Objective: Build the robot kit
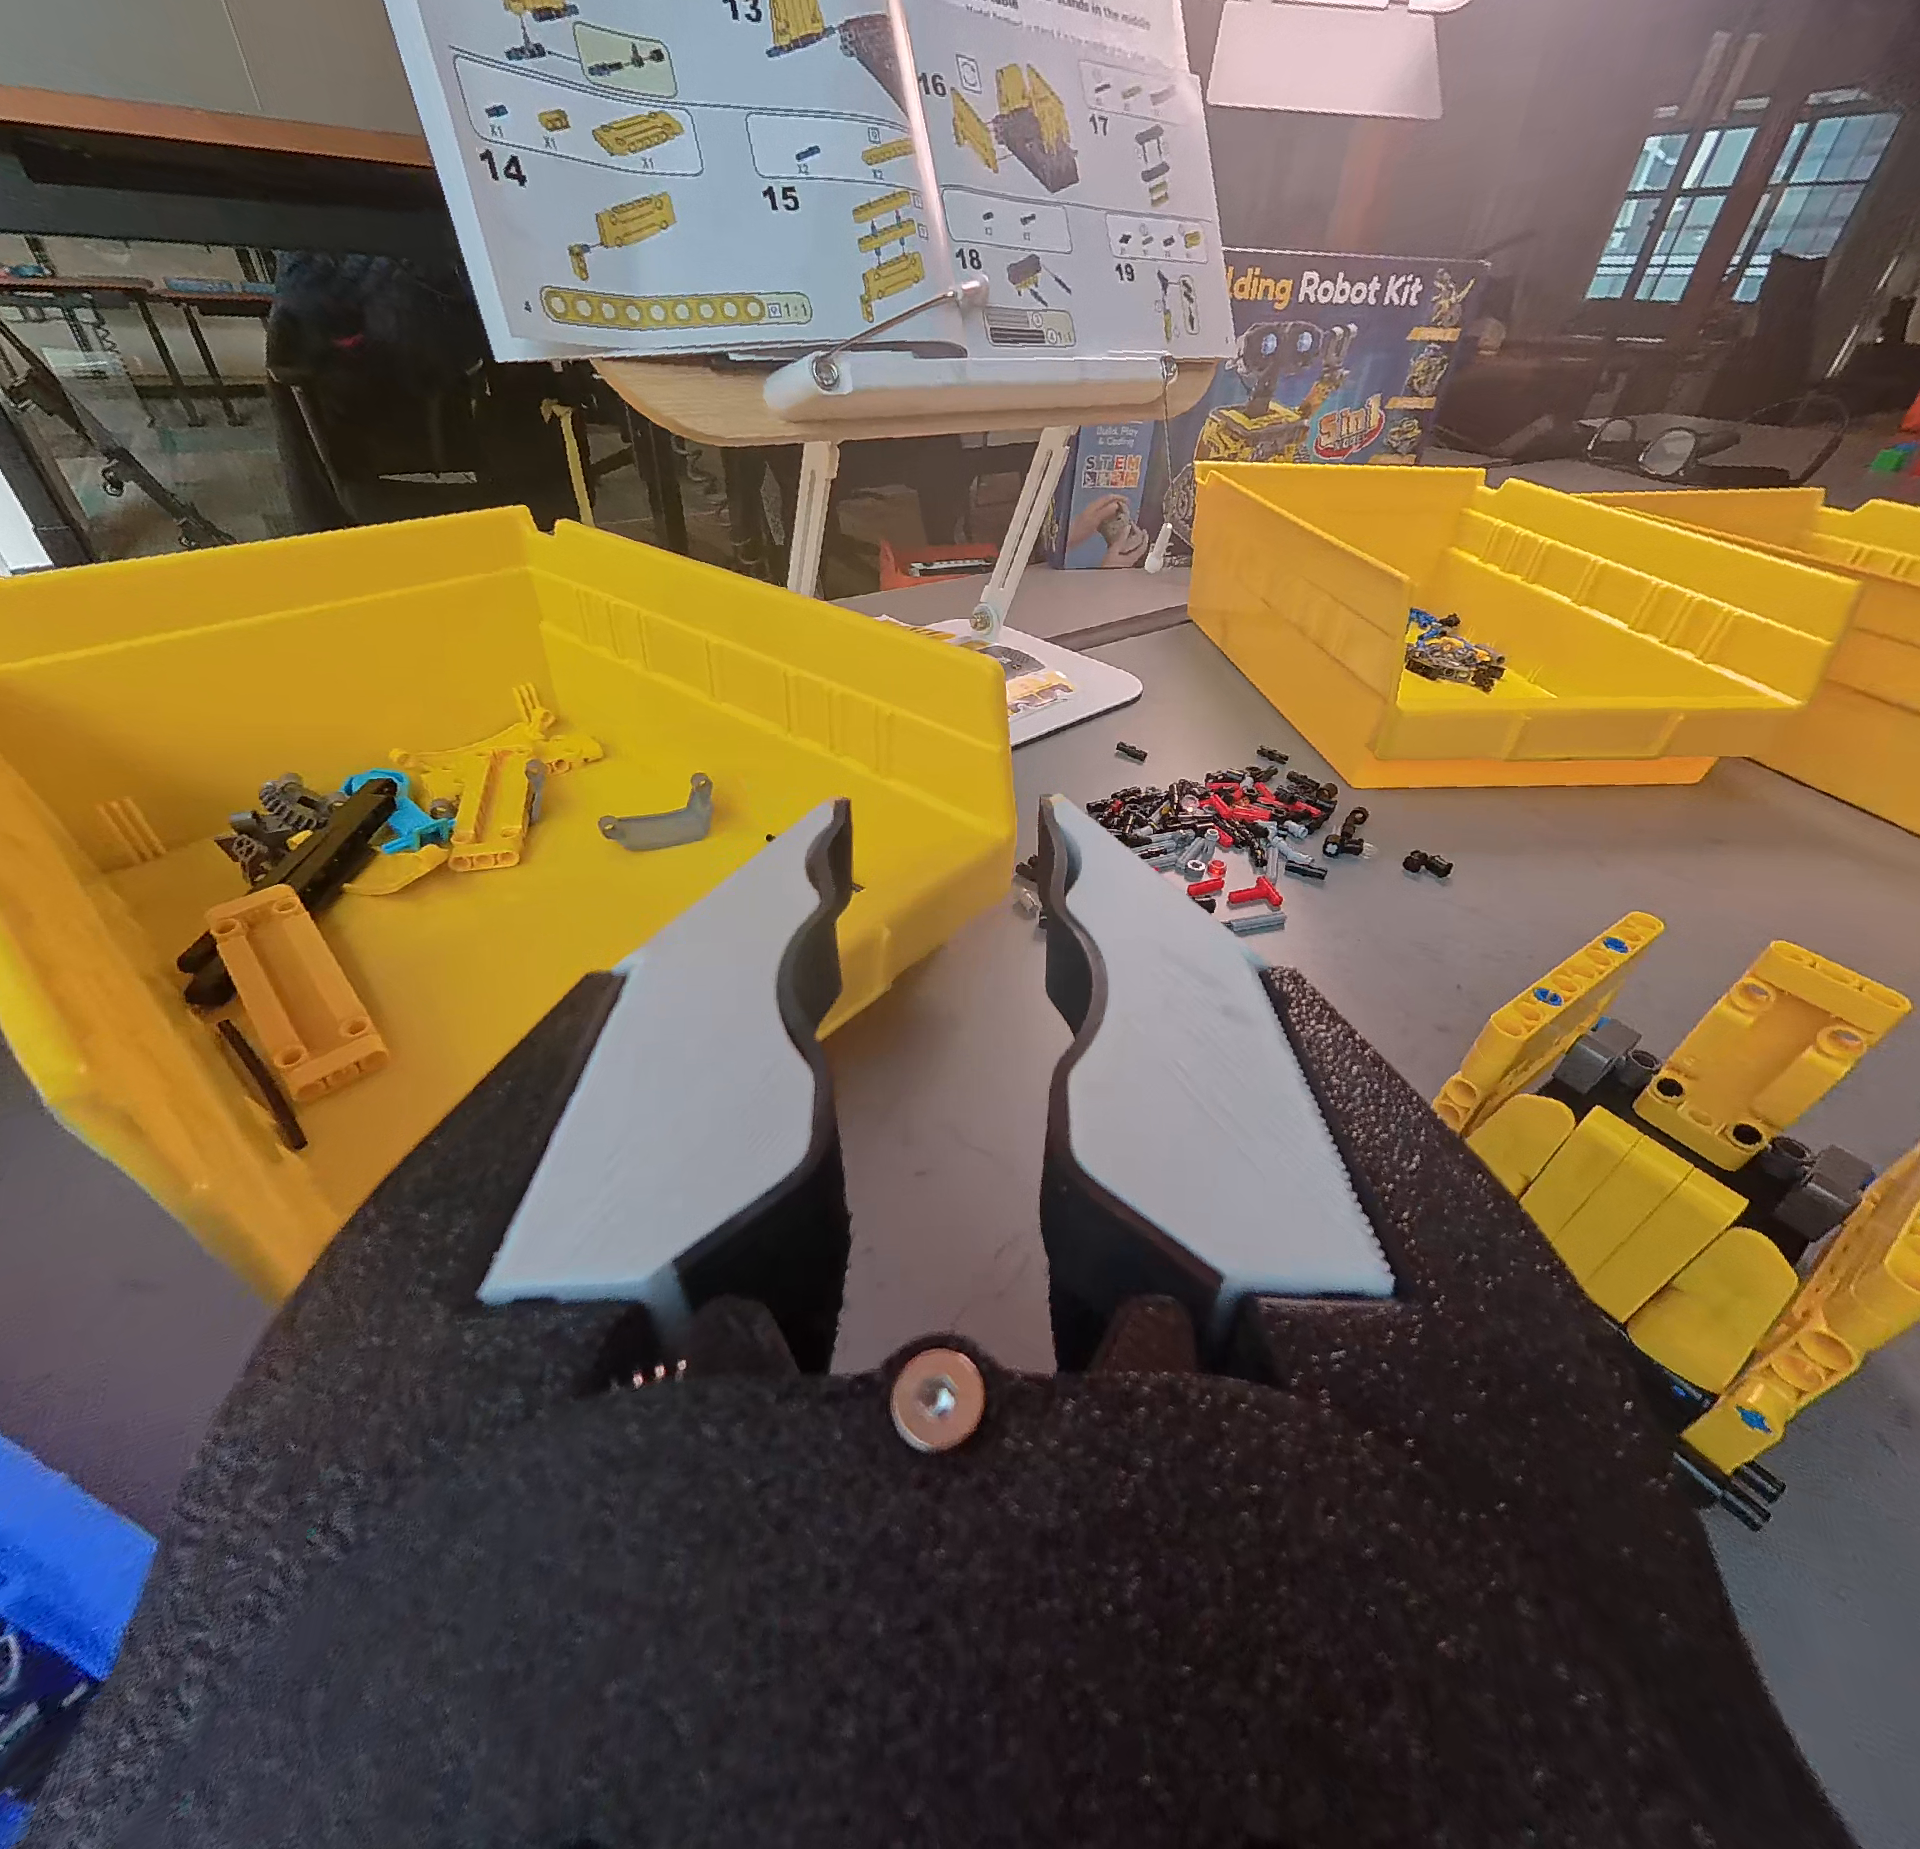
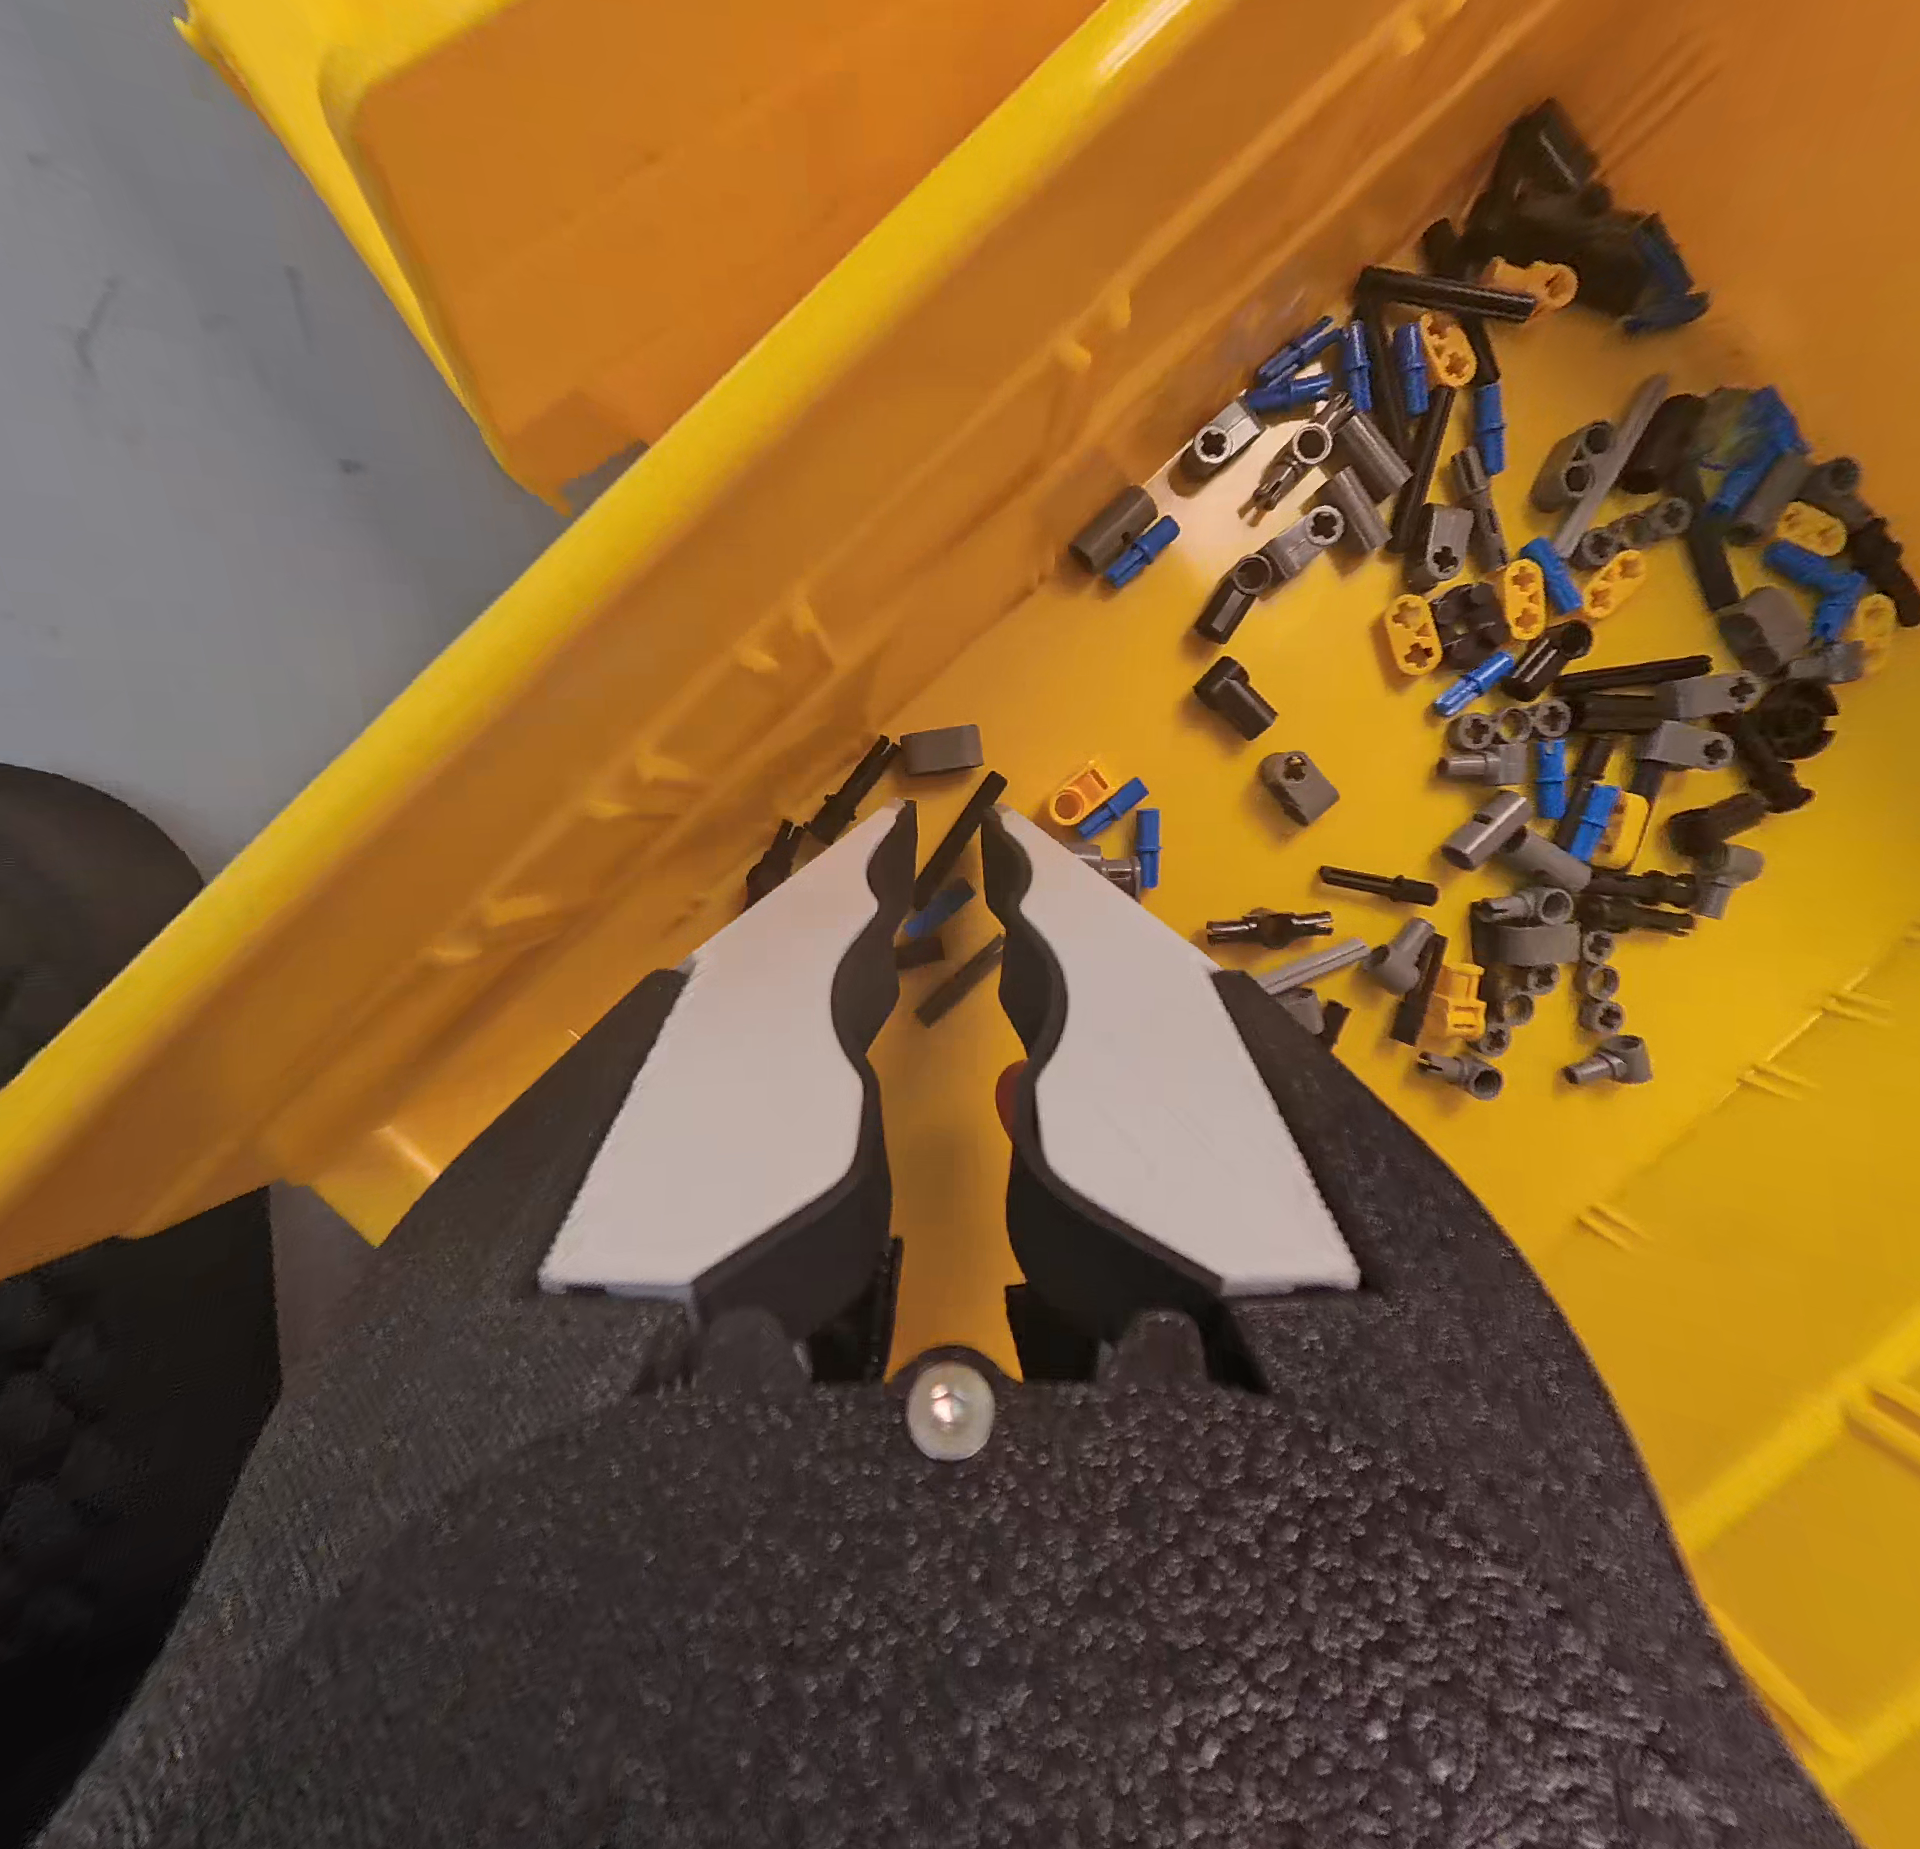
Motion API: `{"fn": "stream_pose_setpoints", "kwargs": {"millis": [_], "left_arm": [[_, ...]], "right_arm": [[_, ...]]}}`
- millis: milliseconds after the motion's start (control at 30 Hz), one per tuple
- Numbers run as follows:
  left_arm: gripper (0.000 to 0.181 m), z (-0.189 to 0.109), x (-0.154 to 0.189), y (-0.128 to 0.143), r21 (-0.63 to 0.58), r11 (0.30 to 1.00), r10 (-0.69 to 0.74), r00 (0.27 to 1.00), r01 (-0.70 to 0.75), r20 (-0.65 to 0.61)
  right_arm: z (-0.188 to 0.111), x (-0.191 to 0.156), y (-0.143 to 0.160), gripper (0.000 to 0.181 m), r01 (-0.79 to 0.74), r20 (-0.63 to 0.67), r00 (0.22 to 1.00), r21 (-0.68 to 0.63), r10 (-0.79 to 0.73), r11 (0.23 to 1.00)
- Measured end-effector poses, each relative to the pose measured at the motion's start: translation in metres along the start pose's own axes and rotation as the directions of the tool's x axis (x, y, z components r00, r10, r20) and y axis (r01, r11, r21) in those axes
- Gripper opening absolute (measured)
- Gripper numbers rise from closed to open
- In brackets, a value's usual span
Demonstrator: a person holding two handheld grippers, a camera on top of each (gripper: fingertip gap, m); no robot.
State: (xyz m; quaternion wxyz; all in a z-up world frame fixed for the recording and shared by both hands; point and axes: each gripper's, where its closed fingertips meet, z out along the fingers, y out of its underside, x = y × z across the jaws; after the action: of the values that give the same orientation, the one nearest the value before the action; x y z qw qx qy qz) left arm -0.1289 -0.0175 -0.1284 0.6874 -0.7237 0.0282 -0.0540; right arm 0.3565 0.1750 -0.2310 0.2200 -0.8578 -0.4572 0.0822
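Observation:
My left gripper (image 1: 945, 828) is open and empty. It hovers over the grey table (image 1: 935, 1124), beside the right front corner of a yellow bin (image 1: 727, 677). That bin holds a tan panel (image 1: 291, 989), a grey curved piece (image 1: 660, 823) and a few yellow, black and blue parts. My right gripper (image 2: 945, 817) is inside another yellow bin (image 2: 727, 552), its jaws a narrow gap apart. A thin black axle (image 2: 961, 838), a blue pin (image 2: 940, 911) and a short black piece (image 2: 961, 978) lie on the bin floor in that gap. Nothing looks clamped.
A half-built yellow model (image 1: 1683, 1176) stands right of the left gripper. A pile of small pins (image 1: 1236, 823) lies ahead, with more yellow bins (image 1: 1558, 636), a kit box (image 1: 1340, 397) and a booklet on a stand (image 1: 790, 137) behind. Many small parts (image 2: 1558, 604) fill the right gripper's bin. One gripper's finger ends stand about 55 cm off the other's.

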Motion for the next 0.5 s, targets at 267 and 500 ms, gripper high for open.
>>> {"fn": "stream_pose_setpoints", "kwargs": {"millis": [267,500], "left_arm": [[0.035,0.002,-0.001,0.003,-0.015,1.0,-0.003,1.0,0.003,0.005],[0.041,0.001,0.003,0.003,-0.031,0.999,-0.01,1.0,0.009,-0.015]], "right_arm": [[0.006,0.003,0.004,0.003,-0.045,0.072,0.996,-0.013,0.045,0.999],[-0.027,0.016,-0.022,0.002,-0.037,0.01,0.999,0.16,0.036,0.987]]}}
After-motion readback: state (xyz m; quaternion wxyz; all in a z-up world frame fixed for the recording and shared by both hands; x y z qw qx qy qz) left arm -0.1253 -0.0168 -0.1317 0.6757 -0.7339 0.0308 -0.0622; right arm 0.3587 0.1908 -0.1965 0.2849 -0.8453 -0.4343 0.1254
